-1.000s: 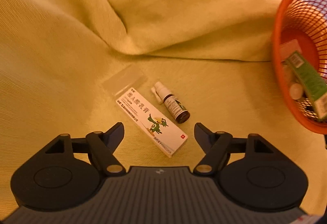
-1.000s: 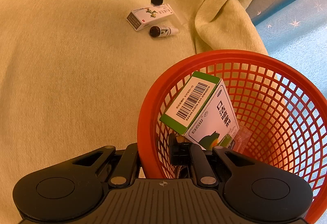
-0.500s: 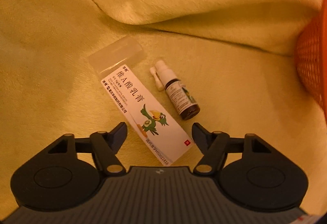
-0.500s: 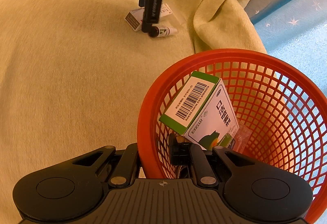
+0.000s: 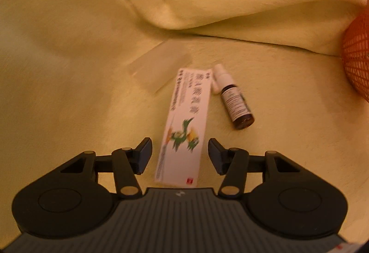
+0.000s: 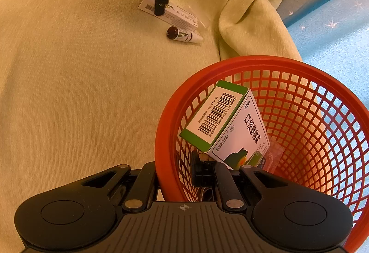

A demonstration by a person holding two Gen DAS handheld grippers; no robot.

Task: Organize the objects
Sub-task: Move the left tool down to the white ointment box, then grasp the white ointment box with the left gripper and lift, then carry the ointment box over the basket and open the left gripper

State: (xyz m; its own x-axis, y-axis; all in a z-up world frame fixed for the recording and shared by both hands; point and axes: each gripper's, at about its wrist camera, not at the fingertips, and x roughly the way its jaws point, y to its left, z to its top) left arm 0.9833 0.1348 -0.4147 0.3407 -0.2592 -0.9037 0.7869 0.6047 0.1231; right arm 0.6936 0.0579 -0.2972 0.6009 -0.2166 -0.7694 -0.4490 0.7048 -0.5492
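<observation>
Carton (image 5: 184, 123): light, stiff card, prob. crushable; grip across long sides. L gripper (image 5: 180, 151) jaws apart, astride it. R gripper (image 6: 175, 174) clamped on basket (image 6: 166, 128) rim.

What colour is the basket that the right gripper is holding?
Orange-red, an open mesh basket; clearest in the right wrist view.

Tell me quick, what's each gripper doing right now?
Left gripper: open, jaws either side of the white box, not gripping it.
Right gripper: shut on the orange basket rim.
</observation>
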